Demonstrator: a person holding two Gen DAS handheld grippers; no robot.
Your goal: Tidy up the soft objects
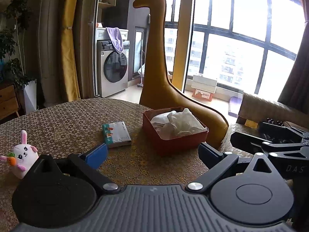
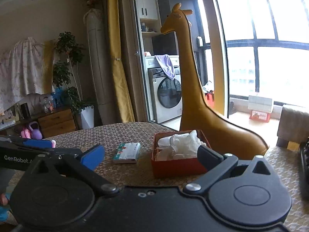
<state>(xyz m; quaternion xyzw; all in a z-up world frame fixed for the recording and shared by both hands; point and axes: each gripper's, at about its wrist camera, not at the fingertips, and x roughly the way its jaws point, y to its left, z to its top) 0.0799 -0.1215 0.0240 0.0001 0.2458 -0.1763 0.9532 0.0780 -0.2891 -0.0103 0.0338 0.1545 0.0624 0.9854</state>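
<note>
Both grippers, left and right, hover spread wide and empty above the table. A tissue pack lies flat, long axis running away from the cameras, left of a red box of crumpled white cloth. Only the left view shows the bunny, upright at the left.

A tall mustard-yellow leather-look giraffe figure stands just beyond the round table covered in a gold honeycomb-patterned cloth. A silver front-loading washing machine sits behind a glass door, with a lilac cloth draped over its top. A leafy potted plant in a white planter stands beside a low wooden drawer unit. Mustard-yellow curtains hang tied back.
</note>
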